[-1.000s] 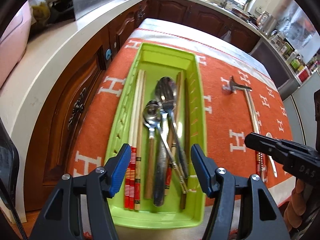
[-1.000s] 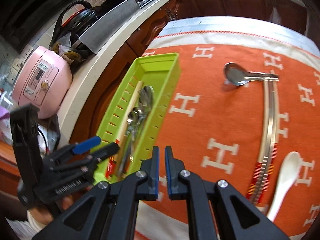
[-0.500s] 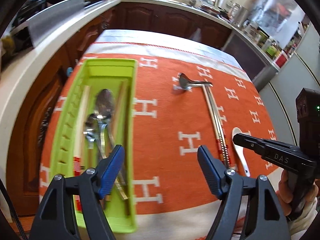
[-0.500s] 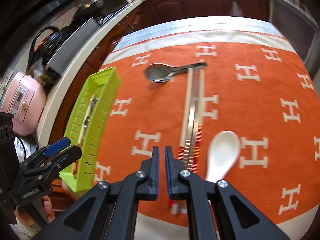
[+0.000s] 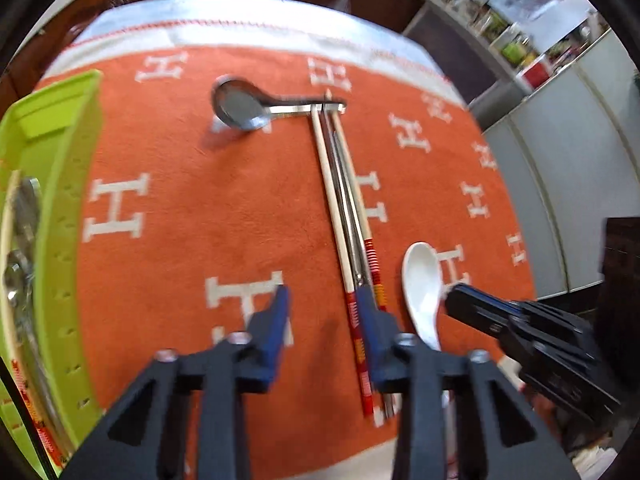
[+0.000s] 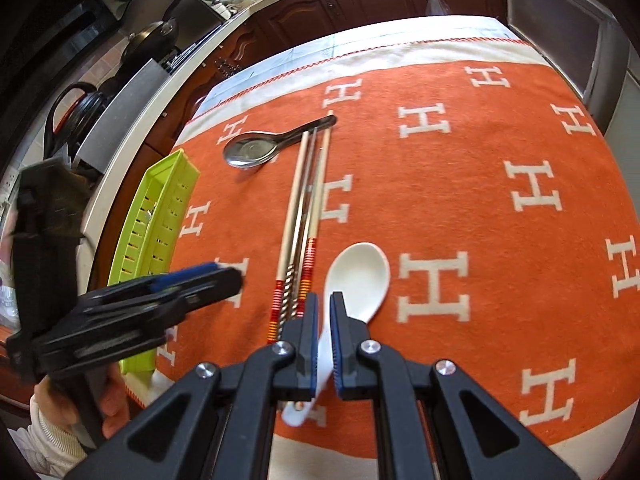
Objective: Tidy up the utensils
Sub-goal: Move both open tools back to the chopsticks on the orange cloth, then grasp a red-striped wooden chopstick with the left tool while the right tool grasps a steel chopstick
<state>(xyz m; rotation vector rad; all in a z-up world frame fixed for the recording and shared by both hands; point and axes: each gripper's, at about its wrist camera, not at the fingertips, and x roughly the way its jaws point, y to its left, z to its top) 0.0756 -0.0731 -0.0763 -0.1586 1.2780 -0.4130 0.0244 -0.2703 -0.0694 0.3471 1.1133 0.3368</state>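
You've already got a batch of cutlery in the green tray (image 5: 60, 208) at the left edge, but the metal spoon (image 5: 240, 106), chopsticks (image 5: 340, 200) and white spoon (image 5: 420, 280) mid-frame are still on the orange cloth (image 5: 180, 240), left gripper (image 5: 320, 312) just narrowed, part open and empty, right gripper (image 6: 325, 332) closed and empty above the white spoon's handle.

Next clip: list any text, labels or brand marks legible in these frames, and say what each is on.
"H": repeated white letter woven across the orange cloth.
Lettering on the side of the left claw: too blurred to read.
Jars on the far shelves: labels too small to read.
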